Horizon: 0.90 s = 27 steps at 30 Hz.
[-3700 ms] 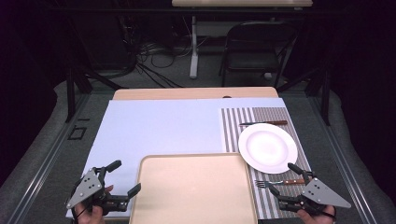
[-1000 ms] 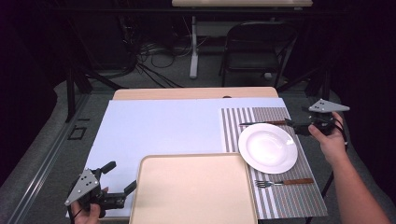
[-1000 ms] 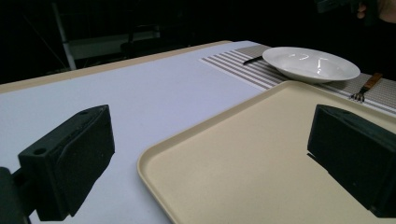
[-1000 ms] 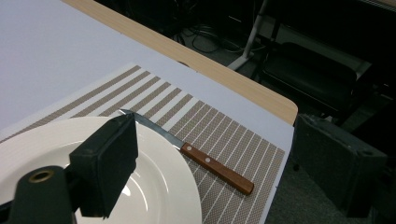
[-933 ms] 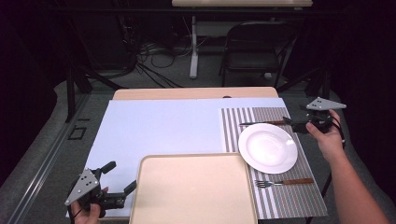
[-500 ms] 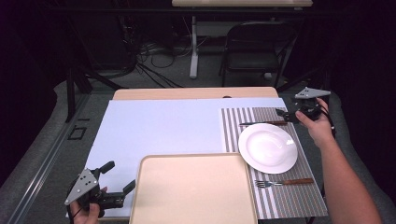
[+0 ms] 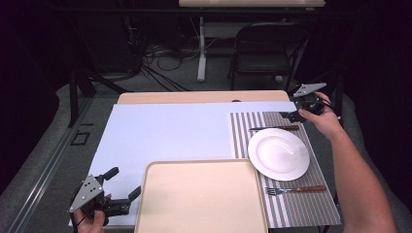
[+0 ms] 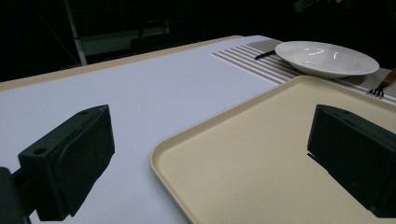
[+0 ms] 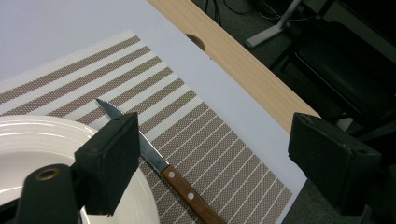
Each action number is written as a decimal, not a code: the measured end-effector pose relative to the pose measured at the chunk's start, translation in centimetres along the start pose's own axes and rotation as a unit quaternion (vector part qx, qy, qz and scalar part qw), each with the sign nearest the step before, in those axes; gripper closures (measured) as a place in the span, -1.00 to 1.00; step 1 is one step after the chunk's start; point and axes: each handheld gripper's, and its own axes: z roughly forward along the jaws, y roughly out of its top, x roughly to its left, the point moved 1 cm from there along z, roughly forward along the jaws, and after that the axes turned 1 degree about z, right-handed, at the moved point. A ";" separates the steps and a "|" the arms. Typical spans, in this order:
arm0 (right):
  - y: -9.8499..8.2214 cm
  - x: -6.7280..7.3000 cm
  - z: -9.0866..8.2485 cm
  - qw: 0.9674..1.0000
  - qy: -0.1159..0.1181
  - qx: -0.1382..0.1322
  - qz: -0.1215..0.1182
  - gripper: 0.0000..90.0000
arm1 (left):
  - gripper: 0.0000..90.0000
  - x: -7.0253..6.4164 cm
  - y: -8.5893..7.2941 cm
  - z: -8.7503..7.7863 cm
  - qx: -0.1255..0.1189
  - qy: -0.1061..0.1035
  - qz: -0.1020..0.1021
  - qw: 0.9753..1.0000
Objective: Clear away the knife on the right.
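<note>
Beyond the white plate [image 7: 278, 153], on the striped placemat [image 7: 311, 206], lies a wooden-handled knife [image 7: 274, 128]. Right gripper [image 7: 295, 116] hovers near its handle, jaws spread and empty; it should straddle the handle squarely before squeezing. Left gripper [image 7: 125, 187] waits unclenched beside the tray [image 7: 201, 199].

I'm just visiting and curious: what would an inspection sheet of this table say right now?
Surface: white sheet on a wooden table, striped placemat at right.
Job's things: knife beyond the white plate; fork near side; beige tray empty.
Clutter: nothing seen.
Grippers: right tool open above the knife; left tool open at the tray's corner.
Cables: loose on the floor behind.
Surroundings: dark room, chair.
</note>
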 end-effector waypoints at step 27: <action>0.0 0.9 3.6 0.968 0.008 0.184 -0.171 -0.50 | -0.97 0.3 -0.5 0.0 0.009 -0.005 -0.007 1.000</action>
